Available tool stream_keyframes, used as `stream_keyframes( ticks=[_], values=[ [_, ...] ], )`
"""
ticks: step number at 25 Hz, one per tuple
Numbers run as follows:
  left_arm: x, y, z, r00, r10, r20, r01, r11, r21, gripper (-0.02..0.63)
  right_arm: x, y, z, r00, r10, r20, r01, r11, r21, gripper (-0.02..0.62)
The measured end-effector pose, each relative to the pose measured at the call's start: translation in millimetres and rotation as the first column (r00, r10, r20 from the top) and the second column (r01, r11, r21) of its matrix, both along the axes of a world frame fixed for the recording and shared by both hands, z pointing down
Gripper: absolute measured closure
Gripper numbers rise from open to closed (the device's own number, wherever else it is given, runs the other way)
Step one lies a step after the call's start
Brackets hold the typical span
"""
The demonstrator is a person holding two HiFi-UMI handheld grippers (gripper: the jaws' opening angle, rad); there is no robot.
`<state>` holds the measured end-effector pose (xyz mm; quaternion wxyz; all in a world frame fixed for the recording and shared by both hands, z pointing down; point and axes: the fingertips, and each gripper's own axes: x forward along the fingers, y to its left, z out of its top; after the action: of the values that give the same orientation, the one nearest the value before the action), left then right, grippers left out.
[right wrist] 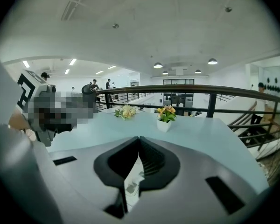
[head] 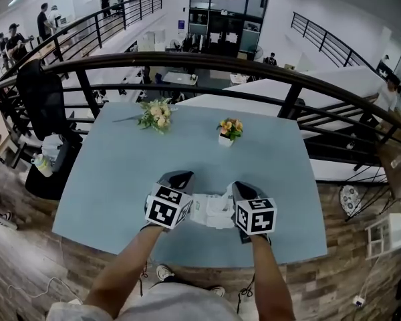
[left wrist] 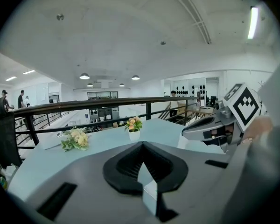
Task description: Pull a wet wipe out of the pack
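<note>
A white wet wipe pack (head: 210, 211) with crumpled white material on top lies on the pale blue table (head: 120, 179) near its front edge, between my two grippers. My left gripper (head: 178, 177) hangs just left of the pack and points away from me. Its jaws meet at the tips (left wrist: 141, 144), and I see nothing clamped there. Just right of the pack, my right gripper (head: 242, 187) is shut too (right wrist: 138, 138). A piece of the printed white pack (right wrist: 132, 185) shows below it through the gap behind the tips. Nothing sticks out past either gripper's tips.
A small white pot of orange flowers (head: 229, 131) and a loose bouquet (head: 157, 114) sit towards the table's far edge. A dark railing (head: 207, 62) runs behind the table. A black chair (head: 43, 99) stands off the left side.
</note>
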<state>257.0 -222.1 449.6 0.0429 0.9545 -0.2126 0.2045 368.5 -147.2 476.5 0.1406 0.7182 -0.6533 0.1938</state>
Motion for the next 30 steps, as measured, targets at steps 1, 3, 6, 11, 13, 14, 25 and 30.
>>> stream_keyframes(
  ticks=[1,3,6,11,13,14,25,30],
  values=[
    [0.1,-1.7,-0.8,1.000,0.003,-0.003,-0.003,1.000,0.000,0.611,0.2,-0.8,-1.8,1.000,0.004,-0.005,-0.004,1.000,0.001,0.586],
    [-0.5,-5.6,-2.2,1.000,0.009,-0.008,-0.009,1.000,0.002,0.611,0.8,-2.2,-5.1,1.000,0.012,-0.014,-0.012,1.000,0.002,0.586],
    [-5.5,-13.5,-3.6,1.000,0.012,-0.010,-0.012,1.000,0.006,0.611,0.6,-5.5,-11.1,0.999,0.025,-0.029,-0.025,1.000,0.011,0.586],
    [-14.7,-29.8,-5.2,1.000,0.005,-0.014,-0.005,1.000,0.008,0.611,0.2,-14.9,-21.5,0.998,0.045,-0.049,-0.044,0.998,0.033,0.586],
    [-17.6,-35.0,-6.1,1.000,0.006,-0.016,-0.006,1.000,0.009,0.611,-2.1,-19.6,-25.4,0.997,0.051,-0.053,-0.049,0.998,0.041,0.586],
    [-18.9,-37.2,-6.8,1.000,0.007,-0.017,-0.007,1.000,0.010,0.611,-3.5,-21.9,-27.3,0.997,0.053,-0.055,-0.051,0.998,0.046,0.586],
    [-35.5,-69.0,-17.4,0.999,0.014,-0.032,-0.013,0.999,0.034,0.611,-14.5,-52.0,-46.0,0.994,0.083,-0.063,-0.077,0.992,0.098,0.586],
    [-48.1,-86.0,-23.2,0.999,0.001,-0.041,0.000,0.999,0.046,0.611,-23.1,-65.8,-54.1,0.993,0.092,-0.068,-0.084,0.989,0.122,0.586]
  ],
)
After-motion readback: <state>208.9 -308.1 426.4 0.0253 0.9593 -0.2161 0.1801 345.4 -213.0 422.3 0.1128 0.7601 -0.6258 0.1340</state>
